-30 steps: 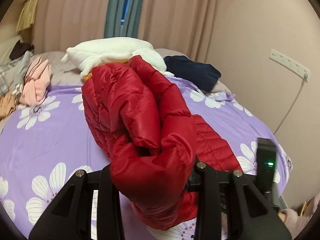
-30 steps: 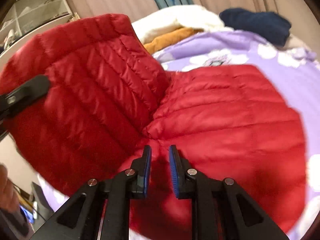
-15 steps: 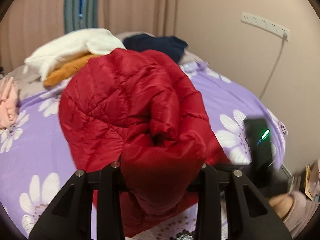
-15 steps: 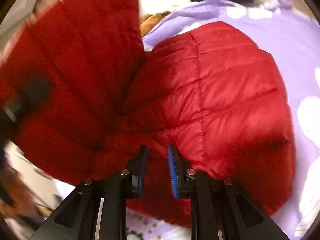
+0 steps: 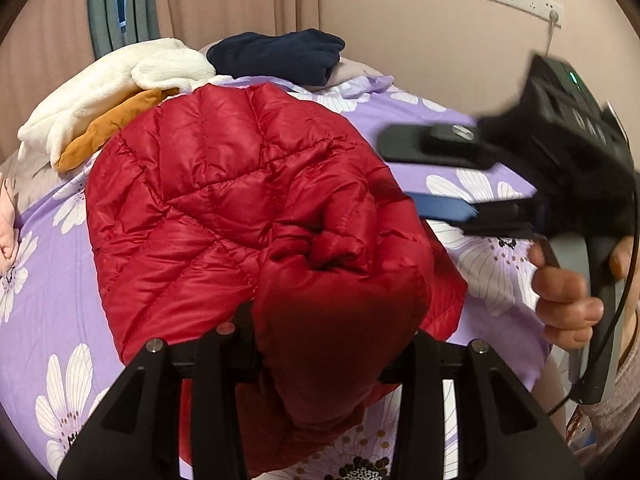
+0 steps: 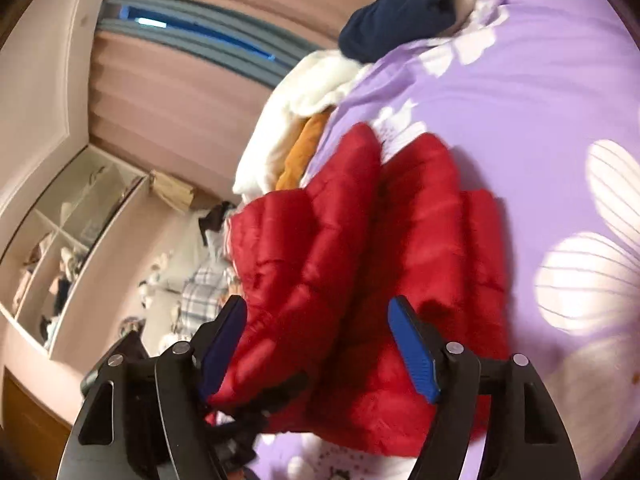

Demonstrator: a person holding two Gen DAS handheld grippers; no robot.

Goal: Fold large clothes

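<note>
1. The red jacket (image 5: 224,208) lay folded over on the bed (image 5: 40,280), filling the middle of the left wrist view.
2. The left hand-held gripper (image 5: 320,344) was clamped on a bunched wad of the jacket at 6 o'clock; the fabric hid its fingertips.
3. The right hand-held gripper (image 5: 436,184) stood at 3 o'clock in that view, released, its jaws spread, with a blue pad (image 5: 444,206) just beside the jacket's edge. A hand (image 5: 568,300) held its grip.
4. In the right wrist view the right hand-held gripper (image 6: 320,344) was likewise spread wide, with the jacket (image 6: 360,264) showing between its fingers; whether they touched the fabric could not be told.
5. Behind the jacket, at 11 o'clock, a white garment (image 5: 108,92) lay over an orange one (image 5: 108,128); a navy one (image 5: 276,56) sat at 12 o'clock.
6. At 9 o'clock in the right wrist view, open shelves (image 6: 60,240) held small items too blurred to name.
</note>
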